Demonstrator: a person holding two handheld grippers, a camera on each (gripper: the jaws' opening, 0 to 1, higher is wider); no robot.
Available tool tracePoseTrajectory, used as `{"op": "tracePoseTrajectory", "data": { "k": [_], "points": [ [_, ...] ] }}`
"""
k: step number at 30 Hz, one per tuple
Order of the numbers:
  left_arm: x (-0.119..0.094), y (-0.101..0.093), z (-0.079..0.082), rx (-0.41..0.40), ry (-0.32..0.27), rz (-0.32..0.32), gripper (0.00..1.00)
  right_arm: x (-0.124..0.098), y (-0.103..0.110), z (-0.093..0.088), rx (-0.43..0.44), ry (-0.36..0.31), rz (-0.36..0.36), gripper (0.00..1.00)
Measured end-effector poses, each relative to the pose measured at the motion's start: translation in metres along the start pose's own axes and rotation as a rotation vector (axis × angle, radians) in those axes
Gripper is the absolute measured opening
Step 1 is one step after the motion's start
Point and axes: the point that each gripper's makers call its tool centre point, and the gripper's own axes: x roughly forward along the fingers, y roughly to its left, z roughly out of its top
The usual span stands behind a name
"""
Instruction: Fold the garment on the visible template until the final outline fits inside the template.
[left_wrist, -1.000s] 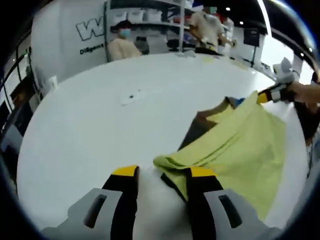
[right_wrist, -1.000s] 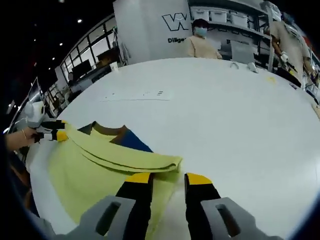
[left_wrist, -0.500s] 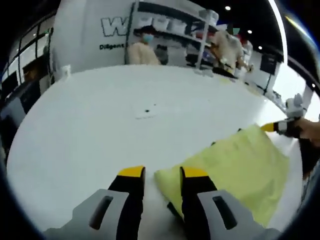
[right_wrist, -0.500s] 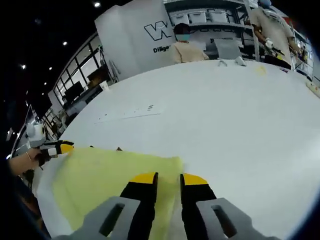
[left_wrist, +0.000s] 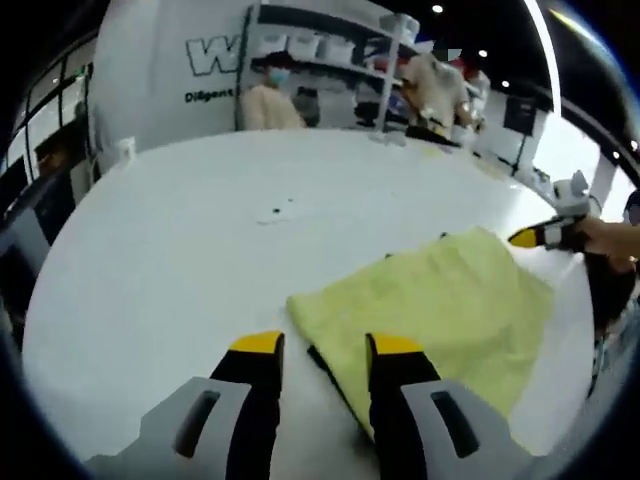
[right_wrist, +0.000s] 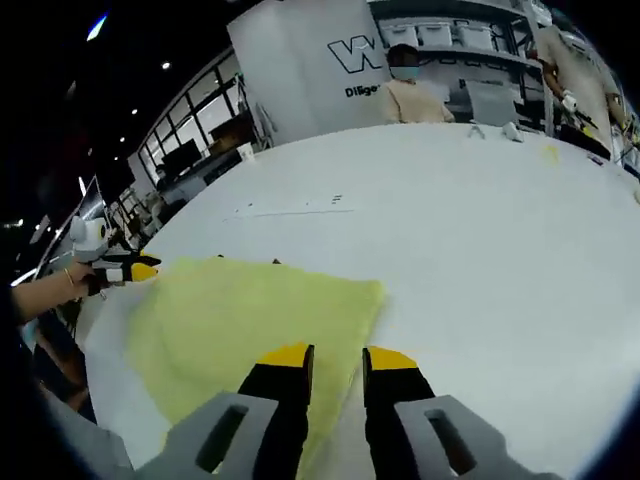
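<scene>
Garment: the yellow-green garment (left_wrist: 440, 310) lies flat on the white table (left_wrist: 180, 250), folded over, spreading from centre out to 3 o'clock in the left gripper view; in the right gripper view it (right_wrist: 250, 320) runs from centre to 9 o'clock.

Left gripper: the left gripper (left_wrist: 320, 345) sits at 6 o'clock in its own view, yellow-tipped jaws apart, nothing clamped between them; the garment's near corner lies just ahead of the tips, its edge passing under the right-hand jaw. In the right gripper view it (right_wrist: 135, 270) shows at 9 o'clock at the garment's far corner, too small to read there.

Right gripper: the right gripper (right_wrist: 327, 352) is at 6 o'clock in its own view, jaws parted, released, the cloth's edge under and between the tips. In the left gripper view it (left_wrist: 530, 238) pokes in at 3 o'clock beside the garment's far corner, held by a hand (left_wrist: 605, 240).

Template: a dark sliver (left_wrist: 322, 362) peeks from beneath the garment near the left gripper; what it is I cannot tell.

Small marks: a dark speck (left_wrist: 277, 210) on the table at 12 o'clock, too small to name.

Background: blurred people (right_wrist: 410, 90) and a white panel with lettering (left_wrist: 215, 60), partly cut off.
</scene>
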Motion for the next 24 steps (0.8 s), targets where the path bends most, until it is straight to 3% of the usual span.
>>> {"op": "tracePoseTrajectory", "data": {
  "k": [5, 14, 20, 24],
  "points": [
    [-0.020, -0.015, -0.005, 0.030, -0.002, -0.037, 0.38, -0.015, 0.014, -0.004, -0.066, -0.004, 0.059, 0.19],
    [-0.040, -0.023, -0.020, 0.021, 0.009, -0.055, 0.39, -0.032, 0.029, -0.018, -0.102, 0.011, 0.109, 0.20],
    [-0.063, -0.034, -0.050, 0.010, 0.044, -0.080, 0.36, -0.041, 0.038, -0.038, -0.120, 0.042, 0.164, 0.23],
    [-0.076, -0.051, -0.068, 0.003, 0.082, -0.106, 0.35, -0.048, 0.044, -0.051, -0.126, 0.062, 0.181, 0.25]
  ]
}}
